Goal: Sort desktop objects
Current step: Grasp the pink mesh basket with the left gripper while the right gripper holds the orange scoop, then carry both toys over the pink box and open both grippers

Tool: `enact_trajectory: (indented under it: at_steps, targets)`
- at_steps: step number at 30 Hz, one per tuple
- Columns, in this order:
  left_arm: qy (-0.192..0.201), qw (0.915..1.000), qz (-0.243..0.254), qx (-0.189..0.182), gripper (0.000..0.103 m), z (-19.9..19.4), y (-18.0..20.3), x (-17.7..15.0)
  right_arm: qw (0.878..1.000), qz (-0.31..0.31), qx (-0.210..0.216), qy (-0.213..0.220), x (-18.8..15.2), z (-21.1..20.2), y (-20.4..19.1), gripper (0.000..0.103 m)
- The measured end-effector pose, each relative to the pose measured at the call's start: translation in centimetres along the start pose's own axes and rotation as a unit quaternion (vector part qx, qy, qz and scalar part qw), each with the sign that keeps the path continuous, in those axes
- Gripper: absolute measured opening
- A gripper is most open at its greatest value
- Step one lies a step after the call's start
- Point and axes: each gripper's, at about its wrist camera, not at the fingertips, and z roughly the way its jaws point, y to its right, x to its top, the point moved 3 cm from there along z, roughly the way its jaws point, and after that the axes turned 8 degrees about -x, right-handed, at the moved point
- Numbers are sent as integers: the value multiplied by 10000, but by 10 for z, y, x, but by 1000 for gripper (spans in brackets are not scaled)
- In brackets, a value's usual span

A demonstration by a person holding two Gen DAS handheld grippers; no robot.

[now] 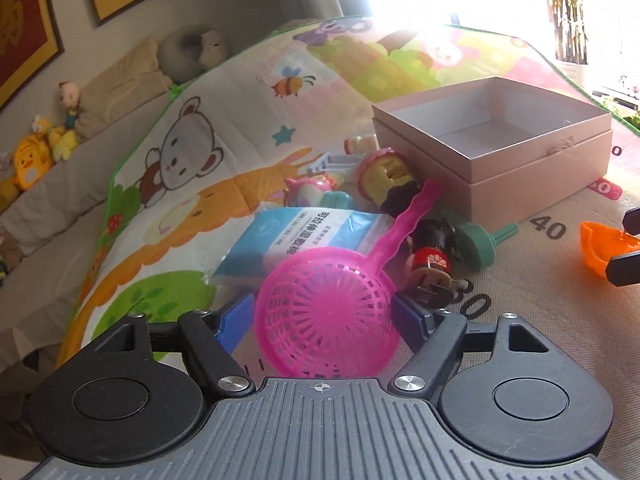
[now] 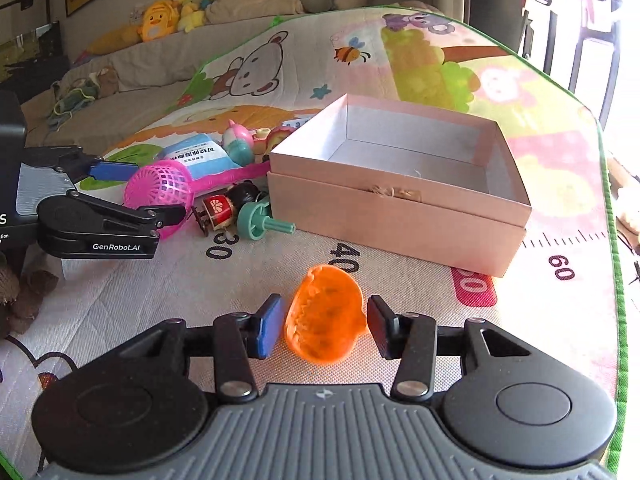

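Observation:
A pink plastic strainer lies with its bowl between the blue pads of my left gripper, which is shut on it. Its handle points away toward the pink open box. In the right wrist view the left gripper clamps that strainer at the left of the toy pile. My right gripper is shut on an orange shell-shaped mould, tipped on its side just above the mat in front of the box. The box holds nothing.
Beside the box lie a blue packet, a red-and-black doll, a green peg toy, a pink-and-yellow toy and a unicorn figure. The cartoon play mat ends at a green border on the right. Plush toys sit on the sofa behind.

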Motion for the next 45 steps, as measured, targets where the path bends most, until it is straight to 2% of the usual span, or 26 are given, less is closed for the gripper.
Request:
enact_trajectory:
  at_steps: [3,4,5,7,9,10,11,13,16,21,22,24,26,31,34,39,41,45]
  targets:
    - [3,9997,-199,-109,80,-11,-4,-4,9999,92,-50,47,-1,0,1,63]
    - [-48,9984,-476,-315,80,-18,-7,-7,9999,111,-69,60,-1,-1,2,64]
    - [-112,9953,-778,-568,80,-24,-10,-10,9999,113,-91,76,-1,-3,2,65]
    - [-274,9829,-1375,-1194,80,-36,-12,-20,9997,83,-165,139,-2,-6,4,68]
    - [-465,9737,-1559,-1595,81,-44,-5,-32,9996,-14,-222,196,-3,-9,3,74]
    - [-516,9727,-1501,-1691,83,-48,1,-37,9995,-52,-240,208,-3,-9,3,75]
    - [-526,9740,-1391,-1709,89,-51,6,-40,9994,-80,-257,210,-4,-10,3,77]
    - [-456,9803,-1039,-1617,95,-59,17,-45,9995,-102,-244,173,-3,-8,4,78]
    - [-340,9860,-622,-1512,96,-65,27,-46,9996,-35,-249,87,-3,-3,5,80]
    - [-415,9879,-441,-1430,96,-52,30,-44,9998,58,-153,-77,0,11,3,79]
    - [-430,9879,-426,-1429,95,-49,31,-43,9998,60,-160,-112,1,15,3,77]
    - [-420,9873,-404,-1480,91,-48,32,-41,9997,31,-97,-221,2,17,1,53]
    - [-396,9871,-280,-1525,81,-51,38,-39,9996,-28,-10,-293,2,15,-2,53]
    - [-297,9895,25,-1416,81,-72,48,-36,9983,-369,274,-348,-9,-14,-2,52]
    - [64,9872,142,-1590,81,-100,49,-15,9980,-380,478,-177,-4,-48,11,52]
    - [1199,9841,335,-1269,80,-133,42,59,9950,51,141,990,37,-113,53,52]
    - [1414,9819,188,-1243,80,-125,39,87,9885,213,-139,1488,55,-128,70,52]
    - [1492,9786,-205,-1400,80,-79,41,141,9834,483,-371,1709,89,-118,94,52]
